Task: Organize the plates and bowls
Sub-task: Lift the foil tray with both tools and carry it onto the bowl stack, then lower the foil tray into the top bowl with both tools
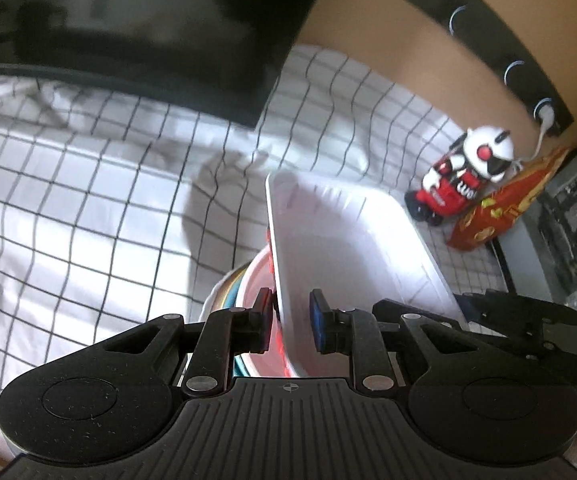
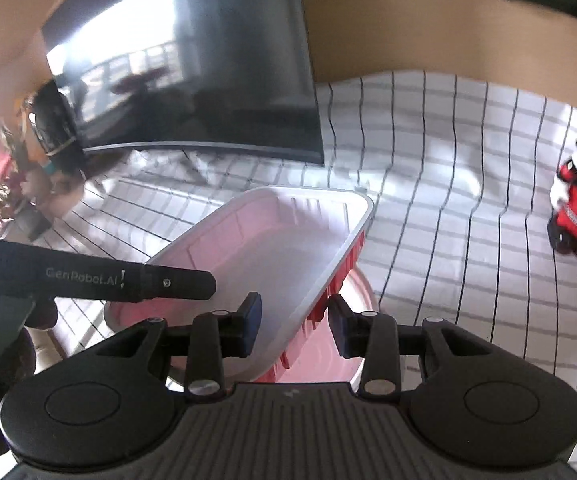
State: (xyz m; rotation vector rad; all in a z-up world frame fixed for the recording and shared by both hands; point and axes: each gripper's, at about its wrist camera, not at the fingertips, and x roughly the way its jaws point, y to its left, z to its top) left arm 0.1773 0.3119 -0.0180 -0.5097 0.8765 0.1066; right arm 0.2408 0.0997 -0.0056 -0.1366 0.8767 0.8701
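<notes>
Two grippers share one load: a rectangular tray (image 2: 272,248), white inside and red on its ribbed outer wall, is carried between them above a table under a checked cloth (image 1: 88,200). The left gripper (image 1: 291,320) has its jaws astride the tray's left rim, and the right gripper (image 2: 294,322) straddles the opposite long wall; both sets of jaws are drawn in nearly as far as they go, so each reads as clamped on the tray (the gap visible beside one pad in each view is probably the thin wall sitting against the other pad). The tray hangs tilted, clear of the cloth.

Directly beneath it sits a round stack of plates and bowls (image 1: 240,292), pink on top with coloured rims showing below, resting on the cloth. By the look of it, the step in hand is the carrying of the tray relative to that stack, either lifted off it or brought over it; which of the two cannot be told from here.

The next move calls for both hands to travel together and keep the tray level, since a thin plastic wall held at two edges will likely flex or slip if one side leads. A toy figure (image 1: 468,176) and a red packet (image 1: 496,208) stand near the far right, and a dark screen (image 2: 192,64) stands behind, all well apart from the load.
</notes>
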